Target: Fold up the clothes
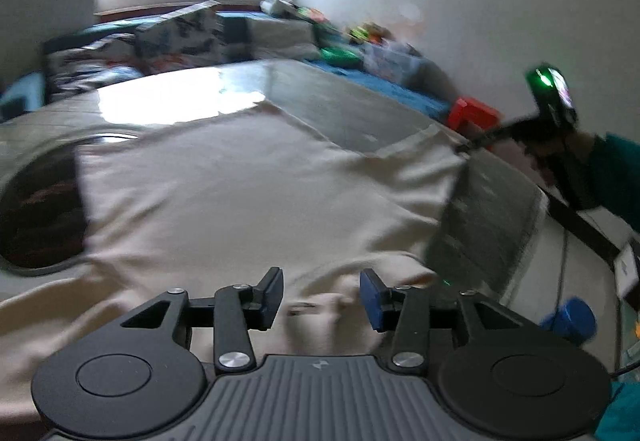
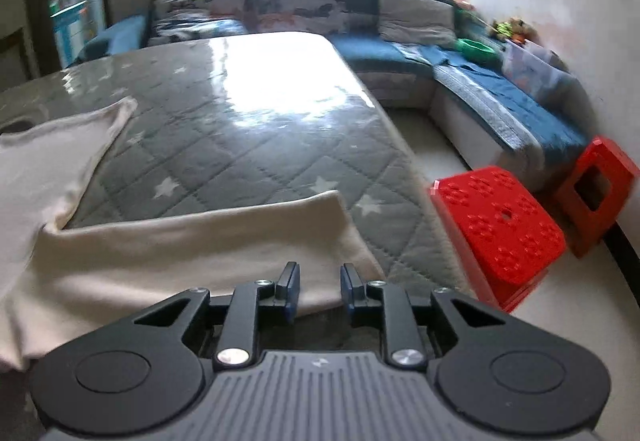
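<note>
A cream shirt (image 1: 240, 193) lies spread on the grey quilted table cover (image 1: 352, 109). My left gripper (image 1: 322, 299) is open, its fingers standing just above the shirt's near edge, by the collar. In the left wrist view my right gripper (image 1: 466, 149) reaches in from the right to the tip of the shirt's sleeve (image 1: 424, 157); whether it grips is unclear there. In the right wrist view my right gripper (image 2: 319, 291) has a gap between its fingers, over the near edge of that sleeve (image 2: 192, 249), with no cloth between them.
A dark round opening (image 1: 40, 205) in the table lies at the left, partly under the shirt. Two red plastic stools (image 2: 500, 229) stand on the floor right of the table. A blue sofa (image 2: 420, 53) with cushions runs along the far and right walls.
</note>
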Demonstrator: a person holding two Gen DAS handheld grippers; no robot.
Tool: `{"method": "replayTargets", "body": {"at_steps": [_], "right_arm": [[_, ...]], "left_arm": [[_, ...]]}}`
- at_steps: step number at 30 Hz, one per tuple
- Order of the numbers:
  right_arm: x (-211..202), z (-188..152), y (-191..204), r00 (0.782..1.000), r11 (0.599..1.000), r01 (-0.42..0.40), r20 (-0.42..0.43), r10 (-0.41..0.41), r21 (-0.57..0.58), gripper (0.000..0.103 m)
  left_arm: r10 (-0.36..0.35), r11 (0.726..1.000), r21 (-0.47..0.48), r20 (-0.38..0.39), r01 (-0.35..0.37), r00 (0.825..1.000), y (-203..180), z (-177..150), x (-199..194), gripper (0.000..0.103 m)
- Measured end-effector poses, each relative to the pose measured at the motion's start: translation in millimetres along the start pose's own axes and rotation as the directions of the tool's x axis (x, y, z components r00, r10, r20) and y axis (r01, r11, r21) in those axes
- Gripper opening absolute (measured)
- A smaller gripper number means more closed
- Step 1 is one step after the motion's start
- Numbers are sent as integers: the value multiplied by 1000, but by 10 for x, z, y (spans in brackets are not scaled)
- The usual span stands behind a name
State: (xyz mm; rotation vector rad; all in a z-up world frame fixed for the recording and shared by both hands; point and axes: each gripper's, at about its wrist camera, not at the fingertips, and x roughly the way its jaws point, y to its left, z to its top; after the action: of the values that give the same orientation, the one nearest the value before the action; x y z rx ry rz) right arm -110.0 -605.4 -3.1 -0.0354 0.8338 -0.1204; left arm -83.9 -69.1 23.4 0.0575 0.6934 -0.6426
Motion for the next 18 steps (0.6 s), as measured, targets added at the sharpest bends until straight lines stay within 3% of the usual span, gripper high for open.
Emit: {"method": "replayTargets", "body": {"at_steps": [5,8,13,15,18], "right_arm": [[-118,40,103,999,999,-39,36,39,-24,27],[-72,24,188,999,998,-42,24,43,-48,27],[23,-23,231,1000,999,-27,7,27,-39,31],[32,-29,230,1000,999,-21,4,22,-44,36],[43,-22,220,1000,999,-21,0,21,-45,37]], "left_arm": [[159,980,-123,26,-155,987,433,-78,-299,46],[272,947,-175,-4,-268,962,721,-155,-362,46],[466,845,-277,-43,-458,884,1138,-316,-575,45],[551,778,-326,-59,-538,832,1277,-395,-711,44],[669,671,-360,-81,-648,739,1384,-487,-851,46]]}}
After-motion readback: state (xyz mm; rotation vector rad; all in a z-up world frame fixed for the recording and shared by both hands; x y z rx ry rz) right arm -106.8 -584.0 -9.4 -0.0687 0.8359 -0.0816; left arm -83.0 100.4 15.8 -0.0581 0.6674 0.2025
